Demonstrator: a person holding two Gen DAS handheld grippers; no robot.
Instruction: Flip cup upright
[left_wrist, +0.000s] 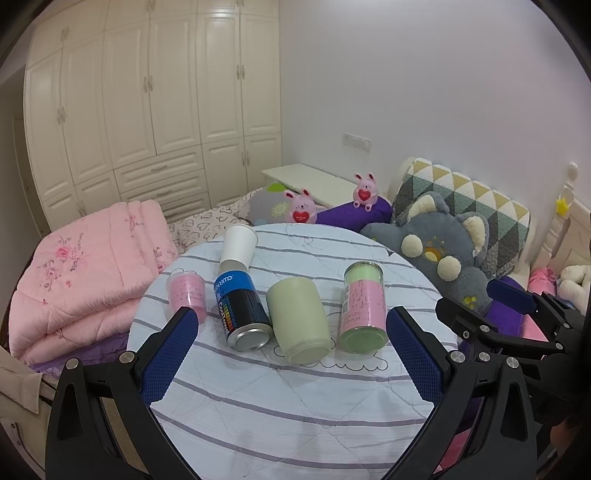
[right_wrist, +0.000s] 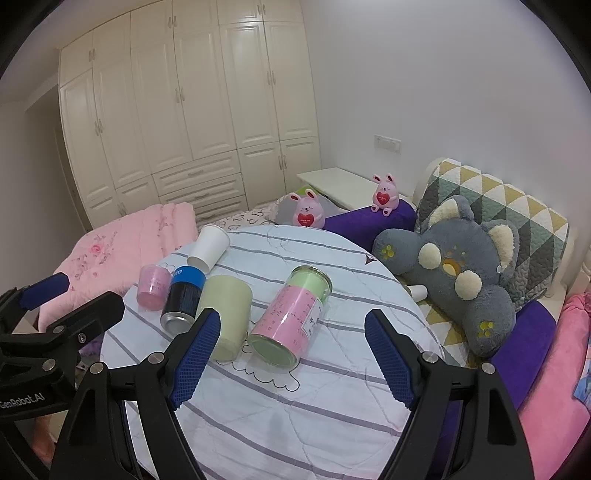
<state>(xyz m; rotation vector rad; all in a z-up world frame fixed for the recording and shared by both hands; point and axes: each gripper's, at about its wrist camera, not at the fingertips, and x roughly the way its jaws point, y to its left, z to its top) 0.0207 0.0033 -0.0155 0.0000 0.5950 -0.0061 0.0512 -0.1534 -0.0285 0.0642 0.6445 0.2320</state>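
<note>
Several cups and cans lie on their sides on a round table with a striped cloth (left_wrist: 295, 406): a pale green cup (left_wrist: 298, 320) (right_wrist: 227, 317), a glass jar with pink and green filling (left_wrist: 364, 308) (right_wrist: 290, 317), a black-and-blue spray can (left_wrist: 242, 310) (right_wrist: 183, 299), a small pink cup (left_wrist: 186, 293) (right_wrist: 152, 286) and a white paper cup (left_wrist: 238, 245) (right_wrist: 208, 243). My left gripper (left_wrist: 291, 325) is open, hovering before the can and green cup. My right gripper (right_wrist: 291, 325) is open, near the jar's base. Both are empty.
The table stands beside a bed with a folded pink quilt (left_wrist: 85, 273), a grey plush cat (right_wrist: 461, 266), two pink plush rabbits (left_wrist: 301, 210), purple bolsters and a patterned pillow (right_wrist: 498, 206). White wardrobes (left_wrist: 147, 110) fill the back wall. Another paper cup (right_wrist: 419, 291) lies on the bed.
</note>
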